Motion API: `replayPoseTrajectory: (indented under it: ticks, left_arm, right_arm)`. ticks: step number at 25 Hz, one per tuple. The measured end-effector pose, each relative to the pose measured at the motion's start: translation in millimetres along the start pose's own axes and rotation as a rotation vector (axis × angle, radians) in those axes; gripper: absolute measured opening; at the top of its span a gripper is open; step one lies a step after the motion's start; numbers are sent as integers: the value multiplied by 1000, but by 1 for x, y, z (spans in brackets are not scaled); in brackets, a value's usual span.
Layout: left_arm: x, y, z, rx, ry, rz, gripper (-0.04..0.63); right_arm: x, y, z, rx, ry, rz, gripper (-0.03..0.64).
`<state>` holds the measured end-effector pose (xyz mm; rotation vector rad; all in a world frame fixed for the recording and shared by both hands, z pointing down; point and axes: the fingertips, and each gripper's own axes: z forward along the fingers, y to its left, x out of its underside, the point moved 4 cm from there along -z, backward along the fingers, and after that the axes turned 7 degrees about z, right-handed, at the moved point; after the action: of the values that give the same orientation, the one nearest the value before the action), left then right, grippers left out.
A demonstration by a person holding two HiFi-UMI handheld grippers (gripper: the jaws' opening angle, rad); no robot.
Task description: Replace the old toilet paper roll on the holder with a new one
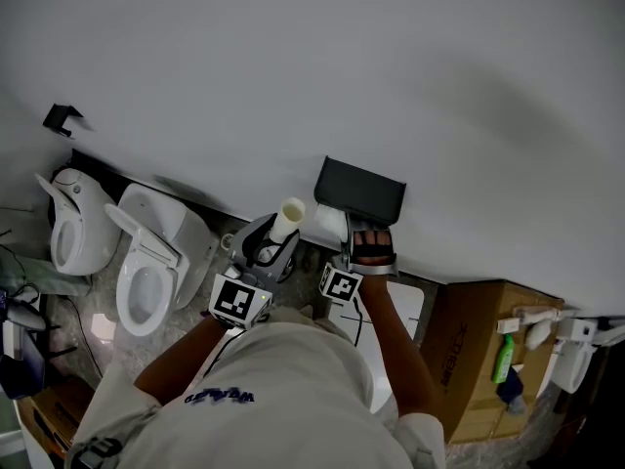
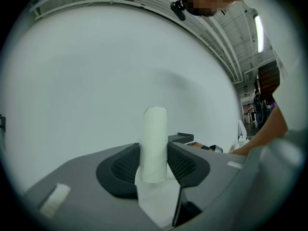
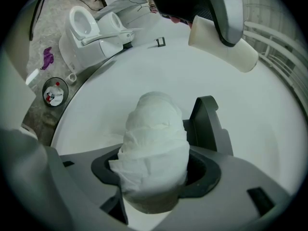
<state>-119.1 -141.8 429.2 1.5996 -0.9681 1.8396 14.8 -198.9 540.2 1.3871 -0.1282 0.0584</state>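
The person's pale shirt (image 1: pixel 283 399) fills the near edge. Past it the left tool (image 2: pixel 154 163) pinches a smooth, bare cardboard tube (image 2: pixel 155 138), while the right tool (image 3: pixel 156 177) grips a soft, crumpled white paper roll (image 3: pixel 154 148) between wide-set pads. That roll sits just below the dark boxy holder (image 1: pixel 359 190) on the white wall, whose inside cannot be made out. Two glossy toilets (image 1: pixel 146 262) stand at the left.

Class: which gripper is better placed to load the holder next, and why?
Right. The right gripper holds the new roll beside the black holder; the left gripper grips only the bare cardboard tube.
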Motion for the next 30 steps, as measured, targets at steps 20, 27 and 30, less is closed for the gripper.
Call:
replayPoseTrajectory:
  ticks: [20,27,30]
  left_arm:
    - [3,-12,-8,10,23,0,179]
    - [-2,-17,-10,31,18,6,179]
    - [-7,-19,-9,35,8,6,179]
  right_arm:
    - [-4,-3,-28,-31,13,209,419]
    - [-9,4,-44,-65,27,252,413]
    - [-8,3,-55,-75,32,296,413]
